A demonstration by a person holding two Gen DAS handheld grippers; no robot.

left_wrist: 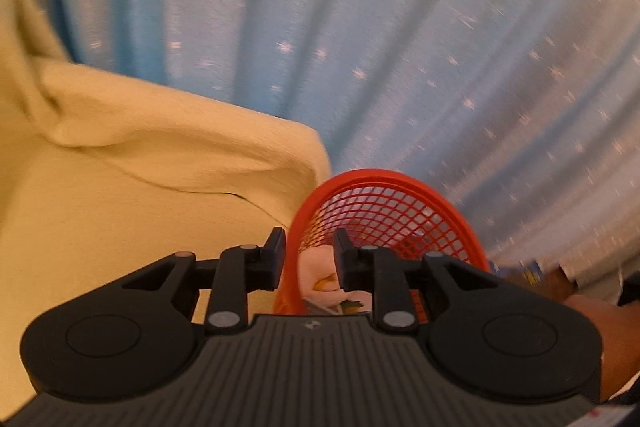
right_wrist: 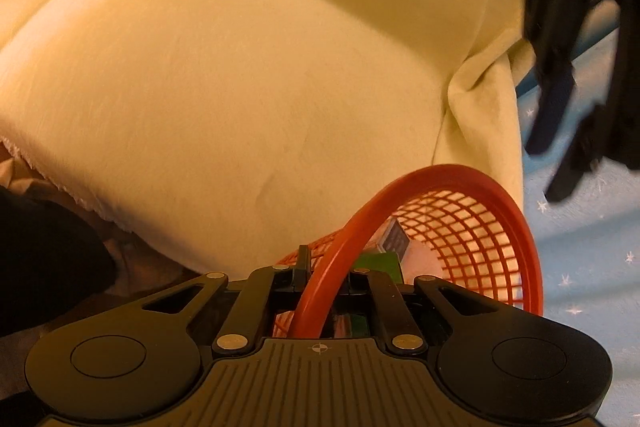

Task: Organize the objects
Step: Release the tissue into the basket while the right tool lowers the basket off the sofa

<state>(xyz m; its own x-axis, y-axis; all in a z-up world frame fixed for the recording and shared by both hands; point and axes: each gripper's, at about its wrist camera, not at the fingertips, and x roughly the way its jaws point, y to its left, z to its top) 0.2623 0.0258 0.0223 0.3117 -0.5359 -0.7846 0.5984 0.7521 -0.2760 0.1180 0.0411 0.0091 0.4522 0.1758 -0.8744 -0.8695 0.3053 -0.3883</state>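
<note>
Right tool [right_wrist: 320, 277] pinches red basket [right_wrist: 472, 227] rim; left tool [left_wrist: 310, 259] spread astride it (no legible writing).

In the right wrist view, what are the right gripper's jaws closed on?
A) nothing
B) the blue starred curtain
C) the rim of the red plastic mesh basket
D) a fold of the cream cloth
C: the right gripper pinches the red plastic mesh basket at its solid rim.
</note>
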